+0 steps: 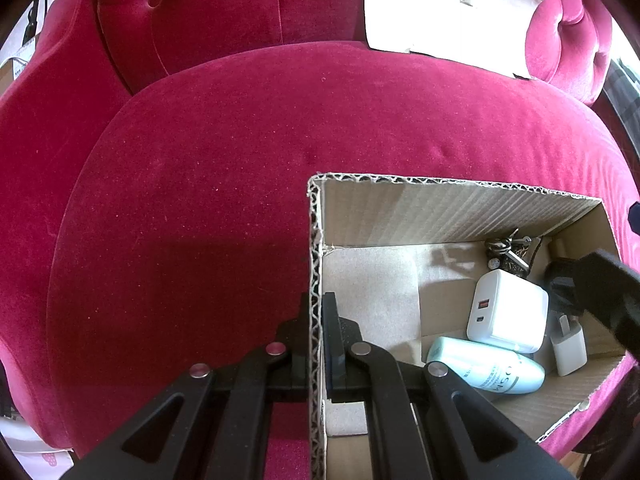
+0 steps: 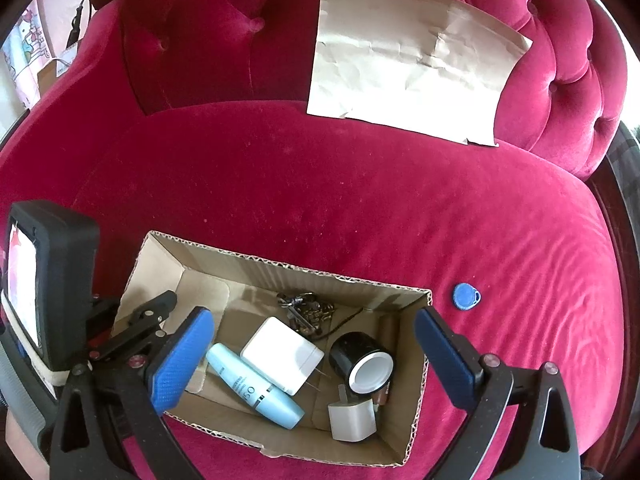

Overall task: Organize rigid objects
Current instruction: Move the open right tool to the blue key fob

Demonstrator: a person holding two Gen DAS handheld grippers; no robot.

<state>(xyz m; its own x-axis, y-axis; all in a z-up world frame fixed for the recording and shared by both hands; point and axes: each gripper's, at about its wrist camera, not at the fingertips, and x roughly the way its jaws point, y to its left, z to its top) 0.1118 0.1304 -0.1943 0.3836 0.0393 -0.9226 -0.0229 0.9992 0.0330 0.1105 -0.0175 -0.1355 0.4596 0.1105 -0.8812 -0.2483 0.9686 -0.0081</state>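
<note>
Cardboard box [image 1: 440, 208] on red velvet sofa seat [image 1: 200, 200], left claw pinching its wall.
Left wrist: left gripper [image 1: 318, 332] clamped on the box's left wall, one finger outside, one inside. In the box: white charger [image 1: 508, 312], pale blue tube [image 1: 486, 364], small white plug [image 1: 568, 348], key bunch [image 1: 506, 252] in the far corner. Right wrist: right gripper [image 2: 314, 356] wide apart, holding nothing, hovering over the box [image 2: 420, 380], blue pads [image 2: 180, 356] spanning its width. Same items plus black cylinder [image 2: 362, 358] with white end, lying beside the charger [image 2: 282, 354]. Blue round tag [image 2: 466, 297] sits on the cushion just outside the box's right wall. Crumpled brown paper [image 2: 412, 76] leans on the backrest.
</note>
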